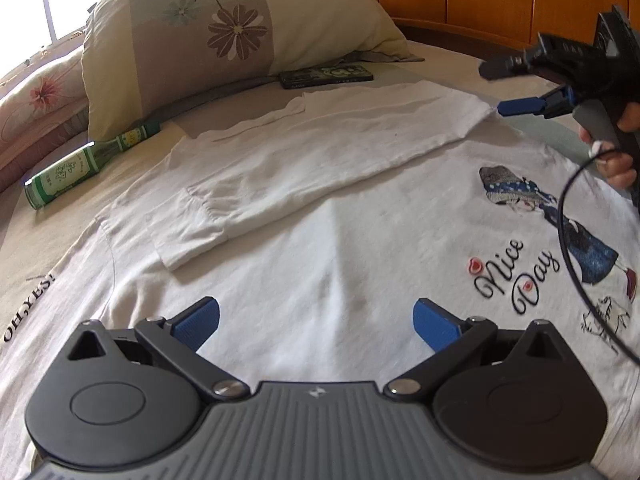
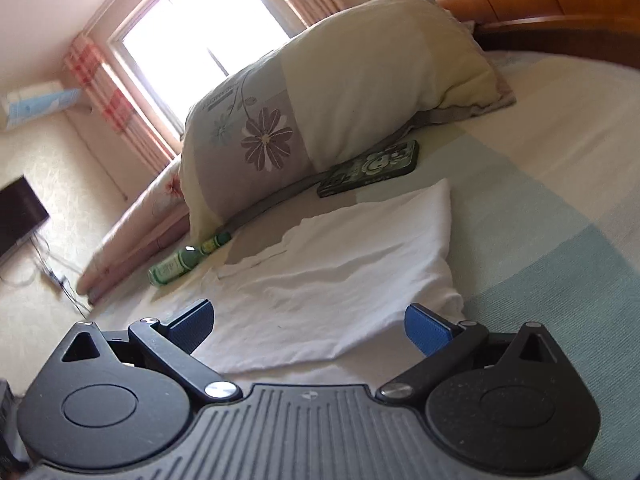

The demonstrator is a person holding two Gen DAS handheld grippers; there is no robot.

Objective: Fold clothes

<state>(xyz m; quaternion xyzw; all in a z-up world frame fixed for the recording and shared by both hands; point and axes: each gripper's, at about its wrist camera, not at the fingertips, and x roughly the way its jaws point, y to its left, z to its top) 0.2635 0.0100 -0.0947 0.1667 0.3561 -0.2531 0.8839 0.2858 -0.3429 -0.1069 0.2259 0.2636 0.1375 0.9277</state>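
Between and ahead of the wide-spread, empty fingers of the left gripper (image 1: 316, 324) and right gripper (image 2: 310, 326), the white T-shirt (image 1: 320, 232) lies on the bed (image 2: 560, 200), its folded-over flap (image 1: 280, 168) likely needing smoothing before another fold.

Open bedsheet (image 2: 560, 184) right of shirt (image 1: 320, 220); pillow (image 1: 224, 32), phone (image 1: 326, 74) and bottle (image 1: 80, 164) crowd its far edge.

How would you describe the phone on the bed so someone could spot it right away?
Start at the big cream pillow with the purple flower, leaning near the wooden headboard. The phone lies flat at its foot, just beyond the white shirt. Its dark green cartoon case sets it apart from the green glass bottle lying farther along the pillow.
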